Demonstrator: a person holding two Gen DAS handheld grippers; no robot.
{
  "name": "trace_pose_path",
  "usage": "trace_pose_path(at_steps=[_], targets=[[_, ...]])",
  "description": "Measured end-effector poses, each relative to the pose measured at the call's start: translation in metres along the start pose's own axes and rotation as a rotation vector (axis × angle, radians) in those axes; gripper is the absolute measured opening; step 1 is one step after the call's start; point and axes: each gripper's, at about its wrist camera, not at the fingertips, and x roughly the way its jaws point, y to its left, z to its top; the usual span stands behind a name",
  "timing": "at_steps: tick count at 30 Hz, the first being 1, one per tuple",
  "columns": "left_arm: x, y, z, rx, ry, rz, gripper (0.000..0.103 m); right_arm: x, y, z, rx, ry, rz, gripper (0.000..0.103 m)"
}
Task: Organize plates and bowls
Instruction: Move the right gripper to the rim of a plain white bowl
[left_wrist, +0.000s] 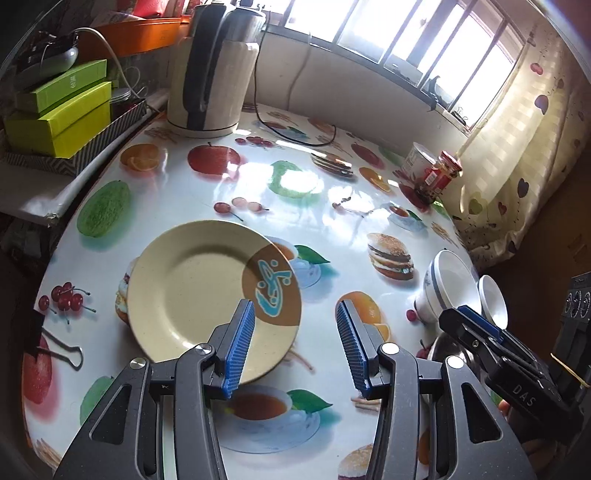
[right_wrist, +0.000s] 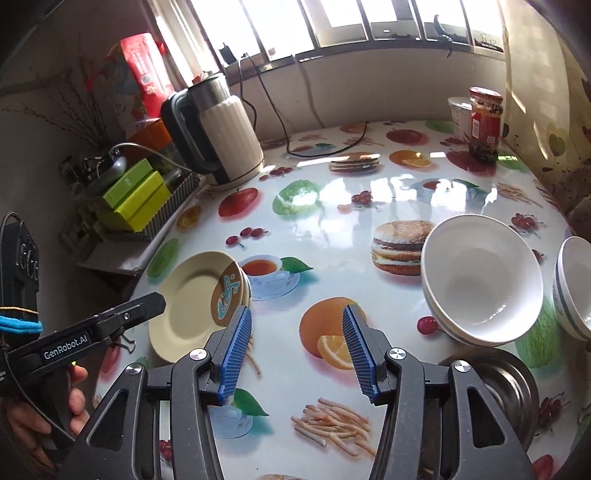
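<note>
Cream plate (left_wrist: 192, 288) with a brown patch and blue motif, lying flat on the fruit-print tablecloth (left_wrist: 332, 206) toward the table's left side; in the right wrist view, more plate rims just visible beneath it, so a small stack (right_wrist: 199, 302). Well apart to the right: large white bowl (right_wrist: 480, 280) tilted on its side, opening facing the cameras, and just beside it a smaller blue-banded bowl (right_wrist: 574, 288), also tilted. Near these, at the table's near right edge, a steel dish (right_wrist: 509, 384), partly hidden behind the gripper frame.

Left gripper (left_wrist: 295, 347) above the plate's near rim, blue ribbed pads spread wide, nothing between them. Right gripper (right_wrist: 297, 354) over the printed orange, pads likewise wide apart, holding nothing.

Farther back: electric kettle (left_wrist: 212, 70) with its black cord, green boxes (left_wrist: 59, 114) in a patterned tray at left, red-lidded jar (right_wrist: 484, 123) and a white tub (right_wrist: 460, 116) near the curtain (left_wrist: 517, 155).
</note>
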Motion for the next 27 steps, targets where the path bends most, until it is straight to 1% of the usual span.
trace_pose_path(at_steps=[5,11,14,19,21,22,27], targets=[[0.015,-0.044,0.002,0.066,0.026,-0.066,0.048,-0.028,-0.042,0.0,0.043,-0.039,-0.093,0.052],[0.036,-0.084,0.006,0.115,0.064,-0.104,0.048,-0.049,-0.087,0.0,0.081,-0.076,-0.183,0.052],[0.045,-0.102,0.01,0.136,0.062,-0.098,0.048,-0.055,-0.104,0.0,0.088,-0.094,-0.239,0.052],[0.06,-0.128,0.011,0.2,0.067,-0.08,0.048,-0.057,-0.124,0.002,0.086,-0.104,-0.245,0.052],[0.065,-0.135,0.01,0.222,0.055,-0.049,0.048,-0.055,-0.131,0.003,0.083,-0.099,-0.257,0.052],[0.068,-0.137,0.01,0.224,0.058,-0.048,0.048,-0.054,-0.134,0.004,0.083,-0.094,-0.256,0.052],[0.085,-0.15,0.009,0.252,0.085,-0.045,0.048,-0.042,-0.135,0.008,0.035,-0.075,-0.251,0.052]])
